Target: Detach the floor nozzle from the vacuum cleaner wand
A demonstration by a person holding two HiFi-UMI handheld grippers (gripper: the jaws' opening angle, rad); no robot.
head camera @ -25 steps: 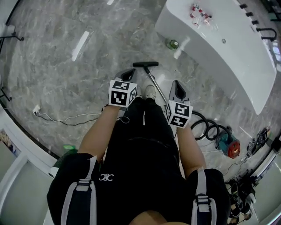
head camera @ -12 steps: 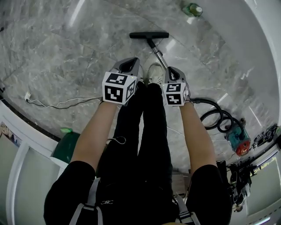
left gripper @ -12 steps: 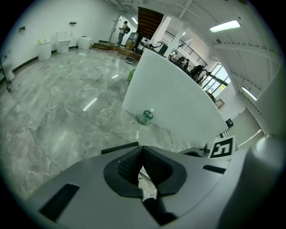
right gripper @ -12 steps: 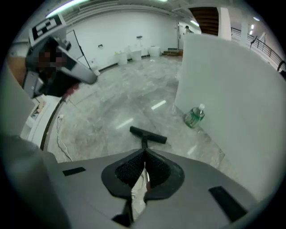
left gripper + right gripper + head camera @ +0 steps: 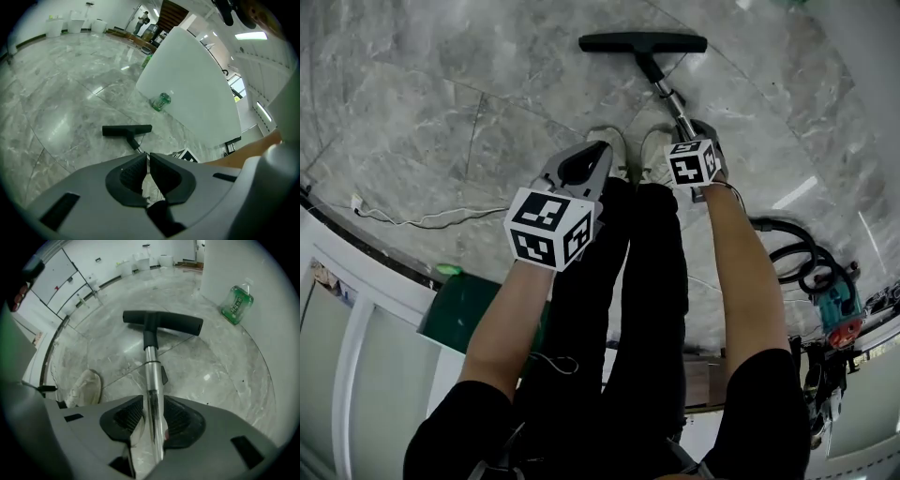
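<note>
Both grippers are dropping lower toward the marble floor than in the earlier frames. The left gripper is hanging pressed together, empty, above pale shoes. The black T-shaped floor nozzle is lying flat, joined to the smooth chrome wand. The right gripper, its jaws having just been opening, is straddling that wand without pinching. I judge that slick round metal is calling for a square, firm closure near the joint.

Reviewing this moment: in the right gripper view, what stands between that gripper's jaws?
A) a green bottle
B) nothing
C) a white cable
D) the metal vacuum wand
D: the shiny wand, which runs up to the black floor nozzle, stands between the jaws of the right gripper, which have just been opening.
</note>
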